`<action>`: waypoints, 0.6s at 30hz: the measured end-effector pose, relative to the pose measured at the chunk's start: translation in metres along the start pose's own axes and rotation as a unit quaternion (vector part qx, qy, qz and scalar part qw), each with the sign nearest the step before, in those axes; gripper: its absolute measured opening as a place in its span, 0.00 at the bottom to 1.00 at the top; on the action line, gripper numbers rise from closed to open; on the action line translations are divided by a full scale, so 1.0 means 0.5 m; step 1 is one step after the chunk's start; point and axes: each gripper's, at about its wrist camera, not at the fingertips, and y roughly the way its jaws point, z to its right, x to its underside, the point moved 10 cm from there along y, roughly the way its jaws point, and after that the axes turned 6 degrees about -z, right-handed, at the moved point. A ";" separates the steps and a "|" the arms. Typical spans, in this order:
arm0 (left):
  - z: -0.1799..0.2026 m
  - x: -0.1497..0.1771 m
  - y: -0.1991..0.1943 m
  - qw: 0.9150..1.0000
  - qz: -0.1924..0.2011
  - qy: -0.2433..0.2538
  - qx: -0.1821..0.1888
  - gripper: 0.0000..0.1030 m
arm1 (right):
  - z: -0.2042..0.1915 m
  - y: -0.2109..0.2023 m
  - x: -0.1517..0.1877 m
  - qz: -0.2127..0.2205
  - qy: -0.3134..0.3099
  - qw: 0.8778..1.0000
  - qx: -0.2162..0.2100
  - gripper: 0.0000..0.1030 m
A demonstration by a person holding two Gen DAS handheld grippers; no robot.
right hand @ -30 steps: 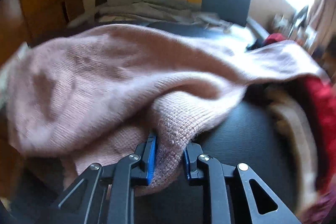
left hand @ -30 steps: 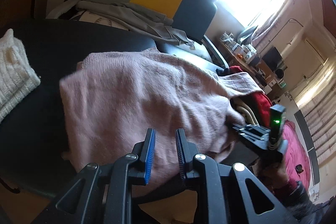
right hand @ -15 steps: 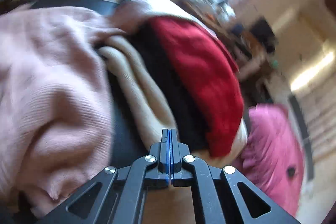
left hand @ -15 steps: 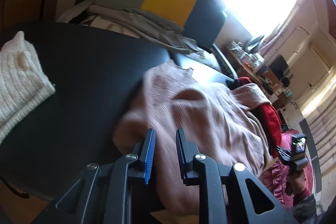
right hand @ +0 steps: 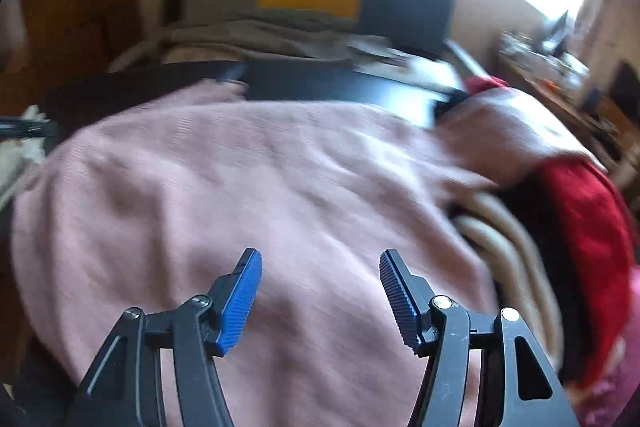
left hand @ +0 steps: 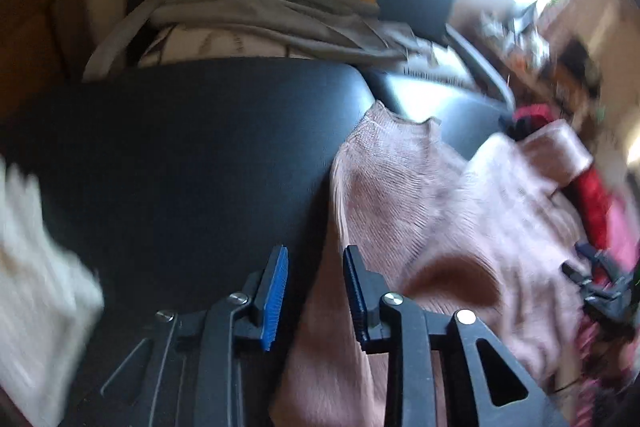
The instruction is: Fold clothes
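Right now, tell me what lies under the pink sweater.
The pink sweater lies on the black table; its right edge drapes over the cream and red clothes. Anything beneath its middle is covered.

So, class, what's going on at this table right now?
A person is folding clothes with two hand-held grippers. The pink knit sweater lies bunched on the black table, and neither gripper grips it. The right hand-held gripper has just opened wide over it; the left hand-held gripper, also just opening, hangs at its edge. More clothes wait alongside.

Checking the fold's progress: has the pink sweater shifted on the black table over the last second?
Yes. The pink sweater has moved rightward off the black table's middle, toward the red garment.
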 end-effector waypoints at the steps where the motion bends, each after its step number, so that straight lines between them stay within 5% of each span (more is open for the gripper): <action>1: 0.005 -0.013 0.024 1.000 -0.017 0.010 0.005 0.28 | -0.026 0.008 -0.011 0.001 -0.006 1.000 -0.014 0.61; 9: 0.038 -0.034 0.169 0.990 -0.117 0.056 0.048 0.30 | -0.124 0.070 -0.023 -0.017 -0.041 0.997 -0.058 0.67; 11: 0.039 -0.045 0.172 0.992 -0.106 0.053 0.040 0.30 | -0.121 0.090 -0.016 -0.029 -0.034 0.997 -0.065 0.67; 13: 0.035 -0.058 0.169 0.995 -0.090 0.041 0.030 0.18 | -0.119 0.104 0.001 -0.041 -0.025 0.996 -0.070 0.68; 14: 0.022 -0.064 0.165 0.996 -0.078 0.024 0.020 0.08 | -0.113 0.110 0.004 -0.044 -0.021 0.996 -0.072 0.71; 18: -0.046 -0.078 0.088 0.997 0.008 -0.070 0.029 0.05 | -0.090 0.123 0.024 -0.045 0.021 0.994 -0.094 0.81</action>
